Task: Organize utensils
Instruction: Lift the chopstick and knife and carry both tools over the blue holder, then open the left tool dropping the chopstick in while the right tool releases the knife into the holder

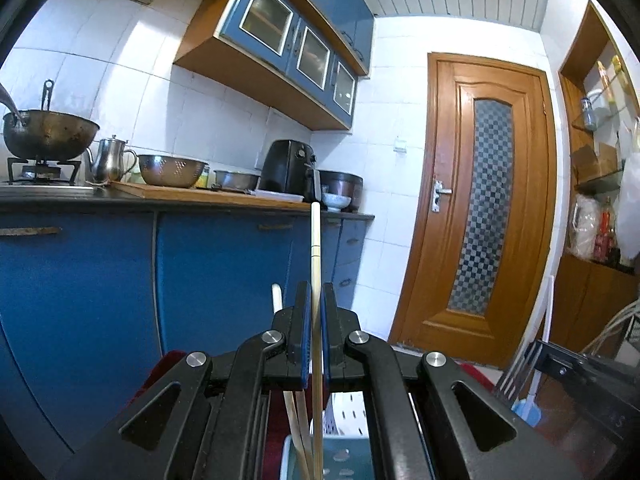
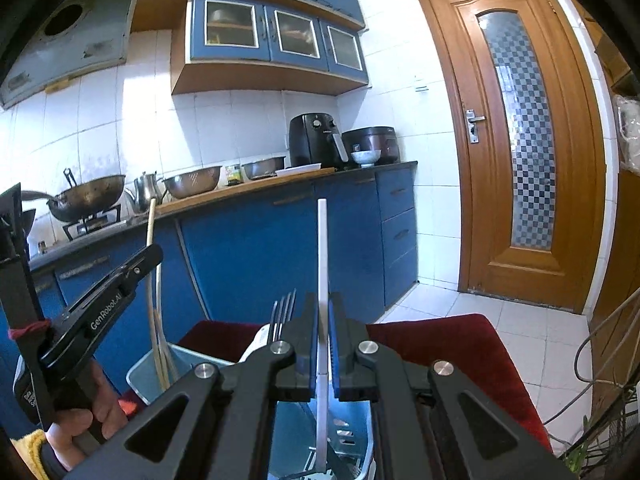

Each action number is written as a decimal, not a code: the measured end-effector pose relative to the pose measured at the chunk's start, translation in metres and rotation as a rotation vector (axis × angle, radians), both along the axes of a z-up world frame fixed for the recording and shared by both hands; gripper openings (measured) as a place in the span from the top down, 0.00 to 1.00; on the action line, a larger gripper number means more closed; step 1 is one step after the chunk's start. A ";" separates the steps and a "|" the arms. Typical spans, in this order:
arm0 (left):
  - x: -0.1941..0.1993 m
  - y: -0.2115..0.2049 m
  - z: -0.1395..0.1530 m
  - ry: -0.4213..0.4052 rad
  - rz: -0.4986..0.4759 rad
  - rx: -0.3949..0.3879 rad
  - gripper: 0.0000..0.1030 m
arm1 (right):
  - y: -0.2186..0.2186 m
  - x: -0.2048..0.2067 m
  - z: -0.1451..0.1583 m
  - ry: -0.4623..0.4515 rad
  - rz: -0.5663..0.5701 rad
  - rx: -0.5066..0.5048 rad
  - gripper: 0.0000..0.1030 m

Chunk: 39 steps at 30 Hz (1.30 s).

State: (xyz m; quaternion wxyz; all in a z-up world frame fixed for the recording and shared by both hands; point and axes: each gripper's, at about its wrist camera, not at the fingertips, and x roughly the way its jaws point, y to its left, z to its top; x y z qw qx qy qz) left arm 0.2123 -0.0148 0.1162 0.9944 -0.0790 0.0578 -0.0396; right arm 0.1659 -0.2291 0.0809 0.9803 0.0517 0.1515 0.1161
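Standing upright between the pressed-together pads of the left gripper (image 1: 316, 300), a pale bamboo chopstick (image 1: 315, 248) is pinched along its shaft; its lower end runs down behind the gripper body and cannot be traced to a resting point. In the right wrist view this gripper (image 2: 154, 254) is seen side-on, borne by a hand (image 2: 86, 412) cut off at the frame edge. Below it, two more bamboo chopsticks (image 2: 162, 352) lean inside a light blue perforated plastic utensil basket (image 2: 140, 376), which sits on a dark red cloth (image 2: 452, 344); most of the basket is masked by the gripper linkages in both views. A steel fork (image 2: 284, 312) stands tines-up just left of the right gripper (image 2: 323, 312), its handle hidden. The right gripper's pads are clamped on a flat white plastic handle (image 2: 322, 248), held vertical; the working end of that utensil is blocked from view, so its type cannot be told
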 end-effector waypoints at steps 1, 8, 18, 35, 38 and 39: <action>0.001 -0.001 -0.003 0.011 -0.003 0.003 0.98 | 0.001 0.000 -0.002 0.006 0.006 -0.009 0.93; 0.000 -0.003 -0.012 0.056 -0.033 0.017 0.93 | 0.001 -0.003 -0.011 0.047 0.039 0.007 0.90; -0.020 -0.004 -0.006 0.088 -0.054 0.033 0.72 | -0.009 -0.020 -0.002 0.035 0.040 0.049 0.81; -0.095 0.008 0.008 0.212 -0.082 0.065 0.72 | -0.011 -0.086 0.009 0.028 0.072 0.046 0.67; -0.108 0.009 0.002 0.237 -0.086 0.058 0.72 | -0.006 -0.096 0.006 0.034 0.093 0.029 0.65; -0.112 0.009 -0.001 0.243 -0.086 0.055 0.72 | -0.003 -0.099 0.004 0.038 0.100 0.018 0.64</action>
